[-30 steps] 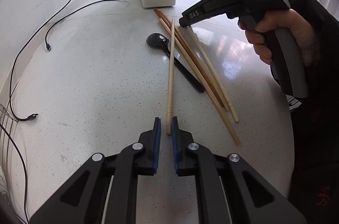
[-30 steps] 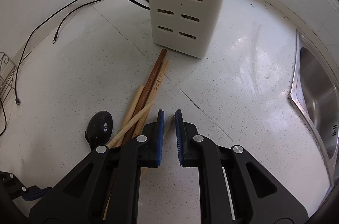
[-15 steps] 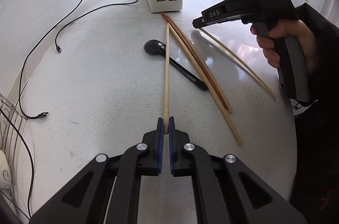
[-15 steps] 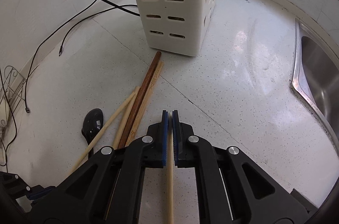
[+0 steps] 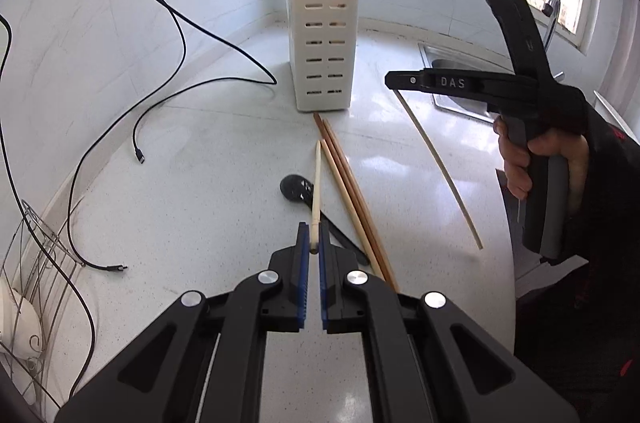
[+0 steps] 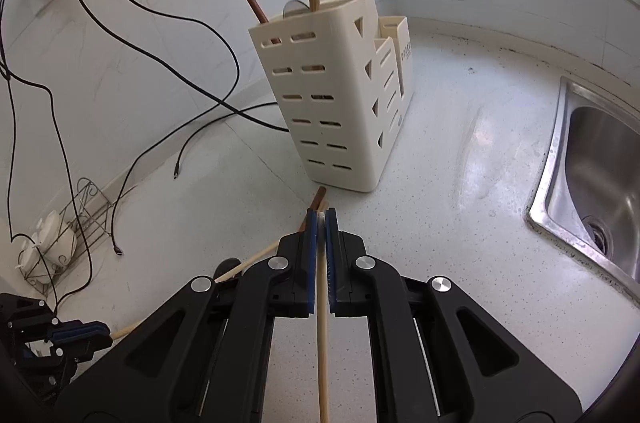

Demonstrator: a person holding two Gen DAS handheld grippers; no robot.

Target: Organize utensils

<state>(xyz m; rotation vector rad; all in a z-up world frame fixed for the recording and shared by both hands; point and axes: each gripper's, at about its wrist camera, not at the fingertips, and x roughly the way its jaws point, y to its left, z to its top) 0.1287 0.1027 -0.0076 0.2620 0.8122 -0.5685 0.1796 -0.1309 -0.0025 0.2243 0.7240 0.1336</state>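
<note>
Left wrist view: the left tool is seen at lower centre, its blue pads pinched on the near end of one pale chopstick, which points up the frame over the speckled white surface. Two brown chopsticks lie side by side on that surface just right of it, their far ends near the foot of the cream utensil holder at upper centre. One black spoon lies beneath the pale chopstick. Three sticks are counted standing in the holder. At right, the right tool is held in a hand, clamped on one thin light chopstick that slants down to the lower right, clear of the surface. Two black cables trail across the left.

Right wrist view: the thin chopstick is seen gripped between the closed pads, running to the bottom edge. One steel sink sits at right.
</note>
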